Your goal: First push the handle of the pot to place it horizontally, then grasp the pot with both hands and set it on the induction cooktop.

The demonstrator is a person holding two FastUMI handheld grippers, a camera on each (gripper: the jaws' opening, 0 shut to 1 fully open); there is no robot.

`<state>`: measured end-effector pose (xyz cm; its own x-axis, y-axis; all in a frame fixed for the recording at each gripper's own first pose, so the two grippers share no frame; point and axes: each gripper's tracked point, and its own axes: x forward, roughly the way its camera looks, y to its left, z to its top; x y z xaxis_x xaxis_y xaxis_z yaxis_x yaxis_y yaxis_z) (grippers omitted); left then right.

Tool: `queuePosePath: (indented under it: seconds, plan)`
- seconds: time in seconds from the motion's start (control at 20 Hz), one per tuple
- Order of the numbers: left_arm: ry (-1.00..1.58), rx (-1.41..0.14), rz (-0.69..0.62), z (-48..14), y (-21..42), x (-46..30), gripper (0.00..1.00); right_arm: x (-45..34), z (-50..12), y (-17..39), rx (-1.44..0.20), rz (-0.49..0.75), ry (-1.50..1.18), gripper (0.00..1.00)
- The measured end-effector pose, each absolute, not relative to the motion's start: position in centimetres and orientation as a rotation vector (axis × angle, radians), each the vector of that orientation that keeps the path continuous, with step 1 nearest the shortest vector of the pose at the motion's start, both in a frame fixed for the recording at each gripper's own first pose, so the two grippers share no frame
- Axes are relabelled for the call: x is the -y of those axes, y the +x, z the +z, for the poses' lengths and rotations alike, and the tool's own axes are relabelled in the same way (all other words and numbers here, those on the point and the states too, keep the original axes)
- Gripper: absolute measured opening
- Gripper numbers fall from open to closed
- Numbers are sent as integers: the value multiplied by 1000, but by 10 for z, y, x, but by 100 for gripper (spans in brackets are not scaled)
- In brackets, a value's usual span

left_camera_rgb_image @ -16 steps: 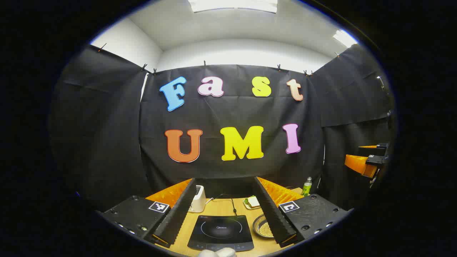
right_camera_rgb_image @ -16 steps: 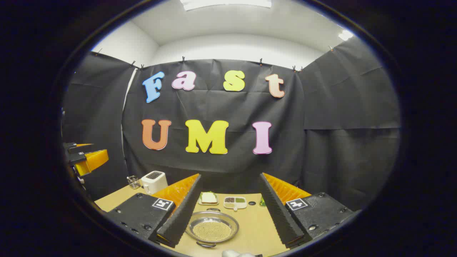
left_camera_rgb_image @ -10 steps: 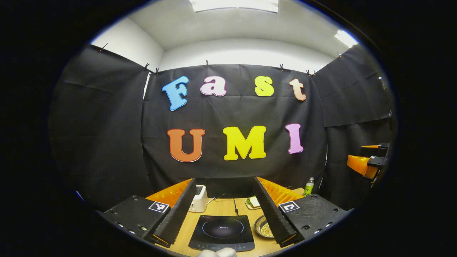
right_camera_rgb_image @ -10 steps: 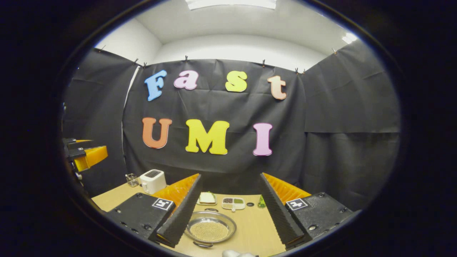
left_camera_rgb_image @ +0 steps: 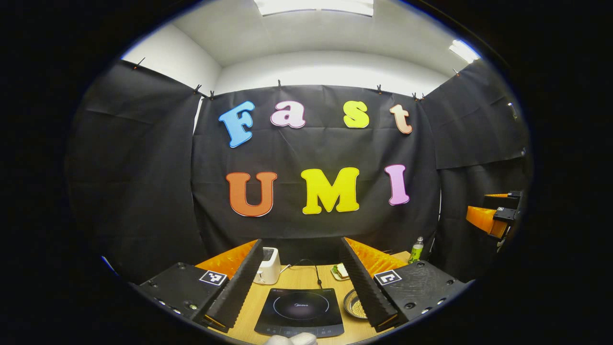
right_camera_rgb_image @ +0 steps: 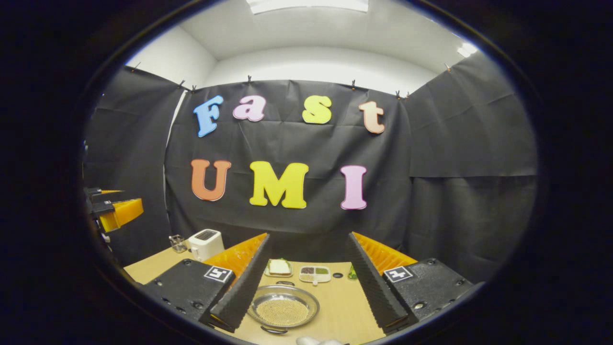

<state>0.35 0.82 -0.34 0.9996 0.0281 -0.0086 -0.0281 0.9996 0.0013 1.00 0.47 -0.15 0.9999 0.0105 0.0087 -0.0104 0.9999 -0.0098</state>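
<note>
My left gripper has its fingers spread wide, gripping nothing, above the induction cooktop on the wooden table. My right gripper is equally wide apart, with nothing between the fingers, framing the pot, which sits on the table with its handles at near and far rim. Beyond stand a toaster and a sandwich plate.

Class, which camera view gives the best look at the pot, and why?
The right gripper view: the pot lies whole between that gripper's fingers, both handles visible. In the left gripper view the pot is half hidden behind a finger, beside the induction cooktop.
</note>
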Motion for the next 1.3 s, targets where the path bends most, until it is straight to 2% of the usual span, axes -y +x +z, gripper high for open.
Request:
queuePosePath:
  seconds: [0.45, 0.6, 0.65, 0.7, 0.75, 0.8, 0.85, 0.9, 0.95, 1.0, 1.05, 1.1, 1.25, 1.3]
  plan:
    - [7, -15, 43, -7, 3, -13, 95, -11, -5, 15, 5, 22, -28, 98]
    - [10, -20, 44, -10, 4, -12, 95, -16, -23, 20, -35, 35, -12, 100]
    - [11, -23, 44, -13, 4, -13, 95, -21, -35, 21, -63, 50, -5, 97]
    - [15, -28, 48, -15, 3, -13, 95, -27, -44, 21, -85, 70, 6, 93]
    - [20, -34, 51, -18, 2, -14, 95, -35, -53, 23, -108, 99, 14, 78]
    - [23, -41, 55, -21, 2, -15, 95, -43, -63, 26, -134, 119, 18, 72]
    - [24, -47, 56, -26, 0, -16, 96, -43, -76, 28, -157, 129, 21, 48]
    - [24, -52, 60, -29, 0, -16, 96, -46, -90, 30, -189, 131, 19, 37]
    - [24, -60, 62, -32, -1, -17, 96, -50, -106, 34, -228, 145, 20, 19]
    - [25, -66, 67, -36, -2, -18, 96, -58, -125, 35, -277, 167, 28, 14]
    - [26, -75, 73, -40, -4, -21, 96, -69, -143, 37, -323, 203, 48, 0]
    - [25, -83, 78, -44, -5, -22, 96, -77, -164, 37, -382, 222, 65, 4]
    - [16, -105, 96, -54, -10, -26, 97, -93, -222, 38, -505, 271, 67, 1]
    - [12, -114, 100, -57, -12, -27, 96, -99, -239, 38, -539, 281, 63, 4]
